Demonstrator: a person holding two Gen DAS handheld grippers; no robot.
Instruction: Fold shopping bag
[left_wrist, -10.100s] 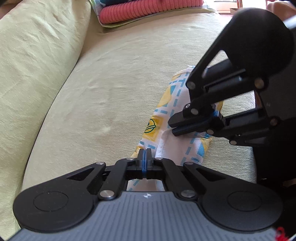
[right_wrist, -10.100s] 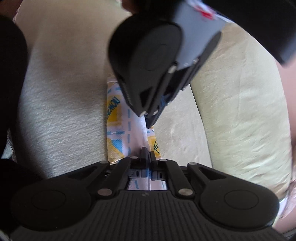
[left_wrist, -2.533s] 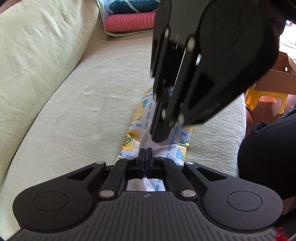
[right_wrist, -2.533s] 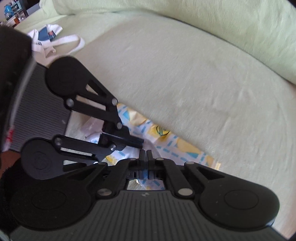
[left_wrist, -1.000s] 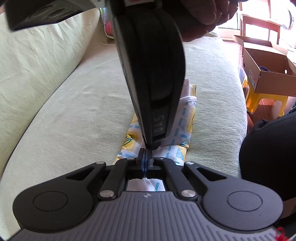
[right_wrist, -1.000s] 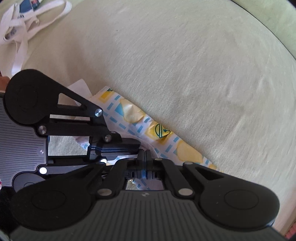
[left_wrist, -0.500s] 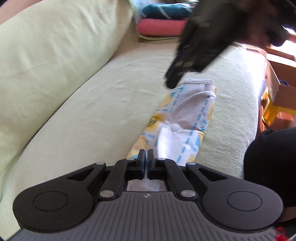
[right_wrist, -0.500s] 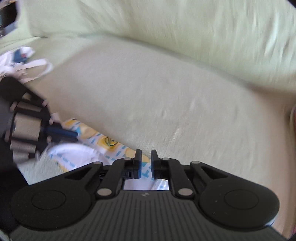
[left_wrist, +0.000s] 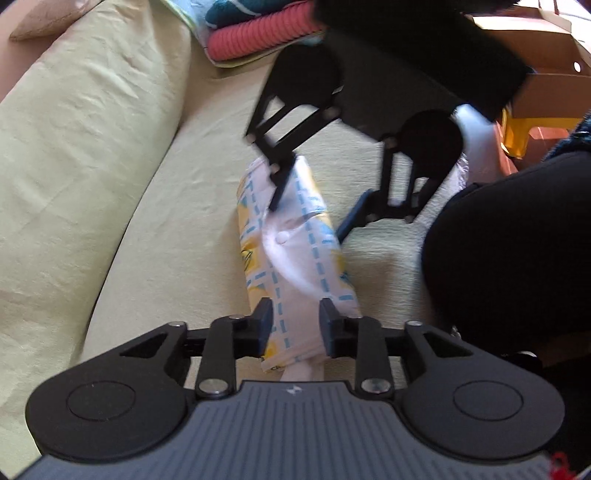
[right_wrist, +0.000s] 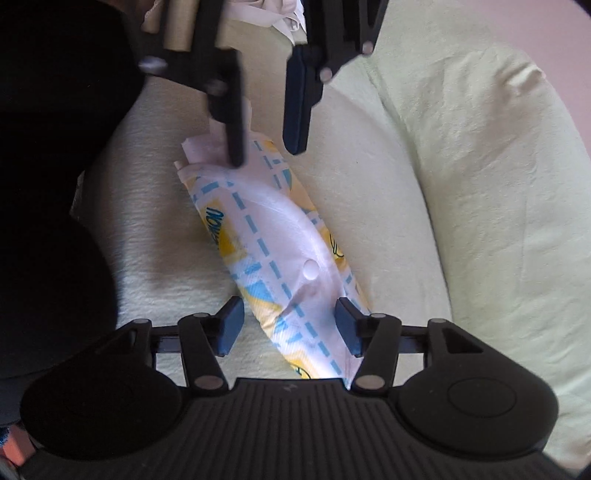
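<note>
A: Pale green sofa seat (left_wrist: 192, 192), largest; back cushion (left_wrist: 74, 129) beside it.

B: Lying along the seat: shopping bag (left_wrist: 291, 254), folded into a narrow white, yellow and blue strip.

A: Above the bag's near end: left gripper (left_wrist: 295, 325), jaws opening, gripping nothing.

B: Above its far end: right gripper (right_wrist: 290, 325), opening too, empty.
</note>
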